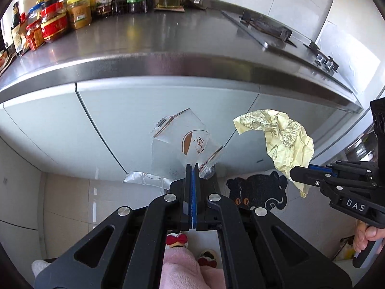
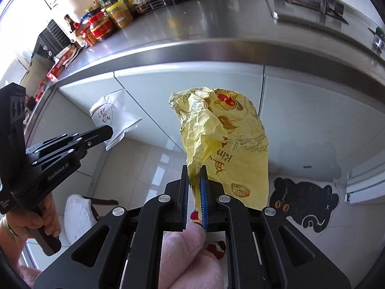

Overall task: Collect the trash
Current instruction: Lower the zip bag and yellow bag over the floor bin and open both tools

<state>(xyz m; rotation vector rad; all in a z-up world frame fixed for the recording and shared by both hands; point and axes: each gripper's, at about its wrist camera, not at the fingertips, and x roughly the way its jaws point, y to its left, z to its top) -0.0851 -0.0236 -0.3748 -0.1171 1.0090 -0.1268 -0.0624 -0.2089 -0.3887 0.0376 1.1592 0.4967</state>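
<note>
You had the left gripper (image 1: 192,168) clamped on the clear plastic wrapper (image 1: 182,144) and the right gripper (image 2: 194,171) pinching the crumpled yellow wrapper (image 2: 223,139). Both wrappers stuck up past the tips, off the table (image 1: 156,41), over the floor (image 2: 149,166). No bin was visible, so neither hand looked nearer.

The right claw (image 2: 194,172) pinches the lower edge of a crumpled yellow wrapper (image 2: 226,144), held up in front of the pale cabinet door (image 2: 187,84) below the steel tabletop (image 2: 192,24). Left of the wrapper, the left claw (image 2: 107,130) grips a clear plastic bag (image 2: 115,118). A black cat-shaped mat (image 2: 305,202) lies on the floor to the wrapper's lower right.
</note>
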